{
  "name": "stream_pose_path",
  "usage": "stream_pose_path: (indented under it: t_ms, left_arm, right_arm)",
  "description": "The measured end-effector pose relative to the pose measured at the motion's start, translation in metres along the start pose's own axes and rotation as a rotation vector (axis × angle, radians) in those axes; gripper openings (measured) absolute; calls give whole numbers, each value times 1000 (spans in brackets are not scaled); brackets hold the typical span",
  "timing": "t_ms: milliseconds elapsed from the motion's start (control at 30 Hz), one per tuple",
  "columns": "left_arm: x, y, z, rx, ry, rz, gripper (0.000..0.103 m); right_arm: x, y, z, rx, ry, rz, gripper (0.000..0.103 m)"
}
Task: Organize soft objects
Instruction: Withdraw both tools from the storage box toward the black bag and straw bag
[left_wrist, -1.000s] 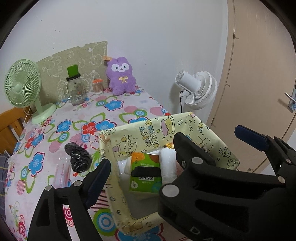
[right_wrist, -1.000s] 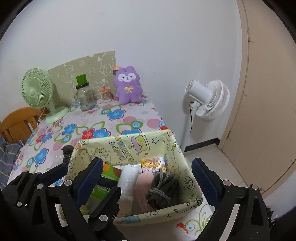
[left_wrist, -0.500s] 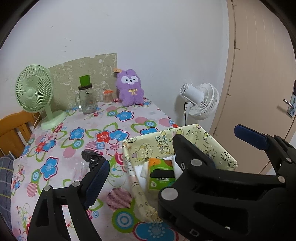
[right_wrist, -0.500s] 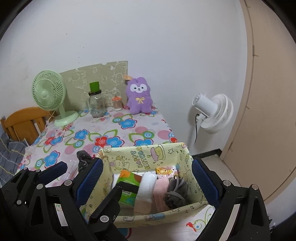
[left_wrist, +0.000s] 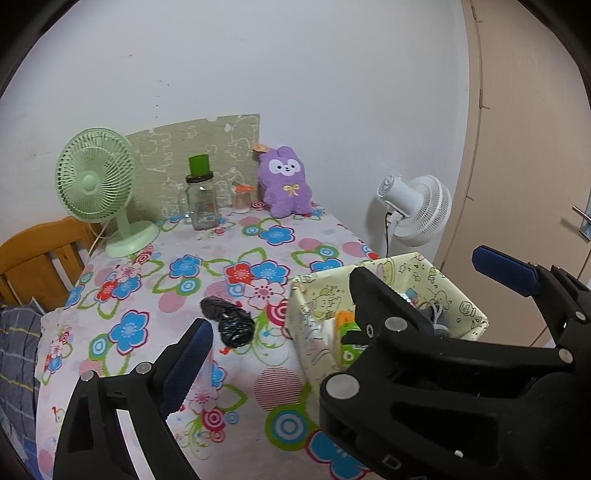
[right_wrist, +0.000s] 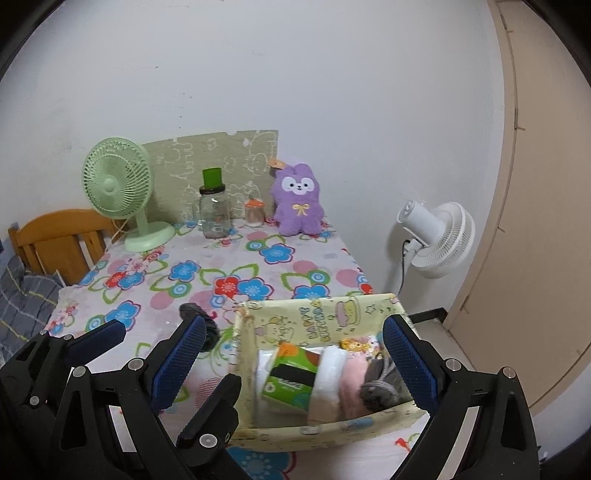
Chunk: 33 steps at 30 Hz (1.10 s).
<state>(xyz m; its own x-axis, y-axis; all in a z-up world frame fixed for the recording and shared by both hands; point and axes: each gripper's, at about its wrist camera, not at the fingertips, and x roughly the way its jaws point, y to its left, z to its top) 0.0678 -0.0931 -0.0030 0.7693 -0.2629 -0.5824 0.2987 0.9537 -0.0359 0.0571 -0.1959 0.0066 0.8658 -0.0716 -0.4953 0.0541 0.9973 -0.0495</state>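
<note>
A yellow cartoon-print fabric box (right_wrist: 317, 317) (left_wrist: 458, 295) sits at the table's near right corner. It holds a green tissue pack (right_wrist: 291, 376), a white roll, a pink cloth and a grey bundle (right_wrist: 380, 384). A crumpled black item (left_wrist: 229, 325) (right_wrist: 195, 314) lies on the floral cloth left of the box. A purple plush (left_wrist: 284, 184) (right_wrist: 299, 199) leans on the back wall. My right gripper (right_wrist: 295, 350) is open and hovers on the near side of the box, gripping nothing. My left gripper (left_wrist: 295, 350) is to its left over the table; its jaws are opening and hold nothing.
A green desk fan (left_wrist: 96, 184), a glass jar with a green lid (left_wrist: 201, 199) and a small orange-topped jar (left_wrist: 242, 199) stand at the back. A white floor fan (left_wrist: 417, 210) and a door are right of the table. A wooden chair (left_wrist: 40, 258) is at the left.
Both grippers have drawn back and up from the box. The box now looks smaller and lower in both views, and more of the floral table shows.
</note>
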Motion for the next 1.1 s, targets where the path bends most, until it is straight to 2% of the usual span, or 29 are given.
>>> stream_pose_path:
  t_ms: [100, 200, 500, 1100]
  left_arm:
    - [-6, 8, -1, -4, -9, 2, 97]
    - [-11, 17, -2, -9, -19, 8, 97]
    - [-20, 41, -7, -10, -36, 43, 98]
    - [-3, 78, -16, -52, -6, 80, 98]
  right_arm:
    - [-2, 10, 1, 0, -3, 14, 98]
    - [-5, 19, 3, -8, -14, 24, 103]
    - [-4, 47, 4, -22, -21, 48, 103]
    - [22, 82, -1, -47, 17, 119, 103]
